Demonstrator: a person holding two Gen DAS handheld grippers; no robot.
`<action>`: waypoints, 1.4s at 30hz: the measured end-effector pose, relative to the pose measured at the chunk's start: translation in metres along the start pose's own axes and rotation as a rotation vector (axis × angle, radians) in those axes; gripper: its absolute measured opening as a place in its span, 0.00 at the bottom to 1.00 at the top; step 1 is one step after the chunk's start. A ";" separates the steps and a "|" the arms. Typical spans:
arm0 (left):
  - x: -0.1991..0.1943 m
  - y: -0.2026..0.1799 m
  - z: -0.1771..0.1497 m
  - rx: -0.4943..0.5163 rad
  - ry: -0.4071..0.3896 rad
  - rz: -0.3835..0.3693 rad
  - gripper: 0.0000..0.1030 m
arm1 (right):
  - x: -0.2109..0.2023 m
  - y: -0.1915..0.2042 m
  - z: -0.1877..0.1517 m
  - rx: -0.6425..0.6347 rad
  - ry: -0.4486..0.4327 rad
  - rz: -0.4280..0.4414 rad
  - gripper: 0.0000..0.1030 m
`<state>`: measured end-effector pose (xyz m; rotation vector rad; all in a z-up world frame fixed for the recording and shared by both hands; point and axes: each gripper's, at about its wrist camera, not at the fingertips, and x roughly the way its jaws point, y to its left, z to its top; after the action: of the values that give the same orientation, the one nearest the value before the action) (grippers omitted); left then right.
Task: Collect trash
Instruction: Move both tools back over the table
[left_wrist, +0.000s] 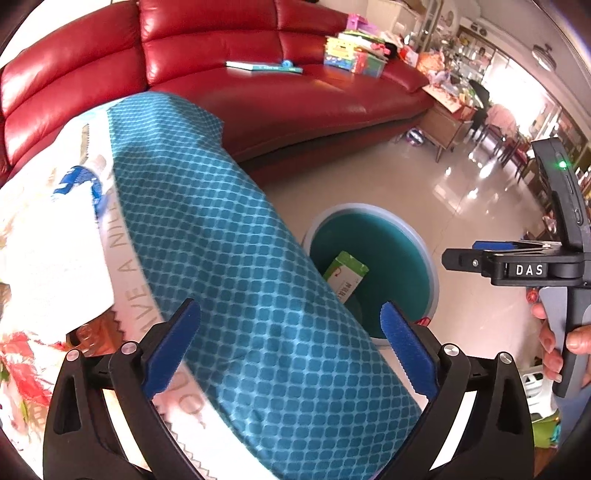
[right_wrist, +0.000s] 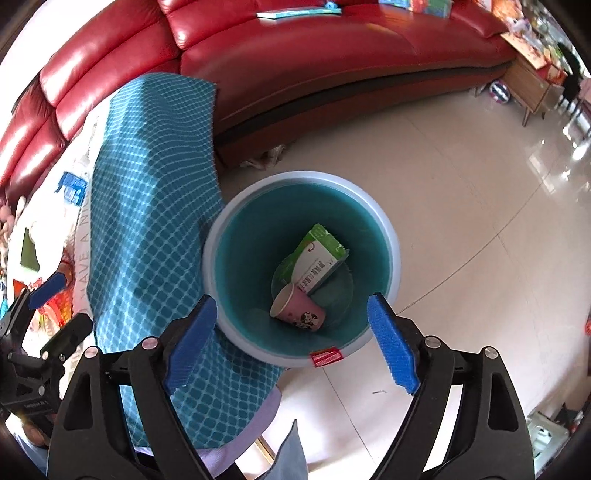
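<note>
Your right claw hung above the teal bin on the floor, spread wide with nothing between its blue pads. In the bottom of the bin lay a pink paper cup on its side, touching a green and white carton that leaned over it. So the drop looked finished: that part of the job was done, and you were between one piece of trash and the next.

Your left claw was released too, its pads standing apart over the blue checked cloth that draped the desk edge beside the bin. It gripped nothing. On the desk top to the left of that cloth sat a crumpled white paper, and just beyond it something blue and white that I could not make out. The red sofa behind carried a book and toys, which did not read as trash.

The next move, I judged, called for you to swing one claw back over the desk, pick the white paper as the likeliest target, come down with the pads either side of it, and close gently, since soft paper slips. Mind the hanging cloth; a pad could snag it.
</note>
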<state>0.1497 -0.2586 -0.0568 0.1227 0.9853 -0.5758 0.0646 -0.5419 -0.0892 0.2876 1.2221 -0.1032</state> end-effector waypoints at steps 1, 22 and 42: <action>-0.004 0.003 -0.001 -0.004 -0.004 0.005 0.96 | -0.003 0.006 -0.001 -0.010 -0.005 0.000 0.80; -0.121 0.176 -0.054 -0.211 -0.099 0.182 0.96 | -0.018 0.212 0.007 -0.333 0.010 0.022 0.81; -0.136 0.337 -0.049 -0.392 -0.105 0.272 0.96 | 0.057 0.388 0.127 -0.408 0.046 -0.015 0.81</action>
<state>0.2281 0.0980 -0.0259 -0.1207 0.9433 -0.1323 0.2896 -0.1997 -0.0405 -0.0756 1.2602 0.1406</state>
